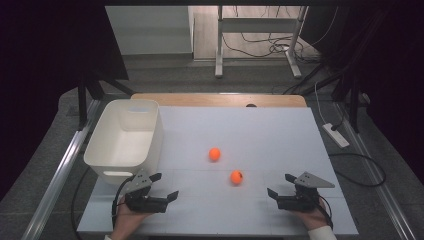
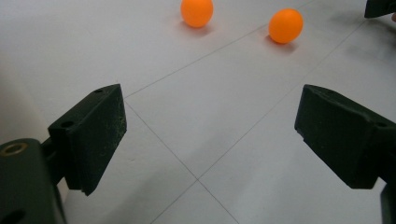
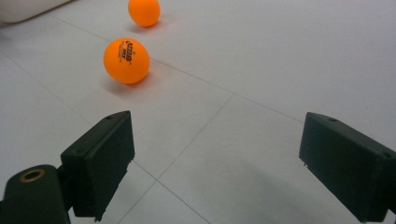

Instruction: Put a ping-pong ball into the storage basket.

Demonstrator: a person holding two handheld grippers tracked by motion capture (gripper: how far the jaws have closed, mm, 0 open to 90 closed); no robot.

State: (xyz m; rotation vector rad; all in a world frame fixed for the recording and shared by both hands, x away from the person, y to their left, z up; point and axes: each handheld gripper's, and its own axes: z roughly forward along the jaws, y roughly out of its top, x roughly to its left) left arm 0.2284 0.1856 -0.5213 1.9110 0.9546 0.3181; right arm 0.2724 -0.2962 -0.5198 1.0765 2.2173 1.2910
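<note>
White table (image 1: 260, 135), both claws (image 1: 162, 186) (image 1: 280, 185) low, agape, facing orange balls (image 1: 236, 177).

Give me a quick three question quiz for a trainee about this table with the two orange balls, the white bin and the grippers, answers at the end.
1. True or false: the white bin has a ball in it.
2. Which ball carries printed lettering: A, the near ball, or B, the far ball?
3. How do the jaws of the left gripper and right gripper stand?

Key
1. False: both balls lie on the white table, apart from each other.
2. A, as the right gripper view shows.
3. Both are wide open with nothing between them.
</note>
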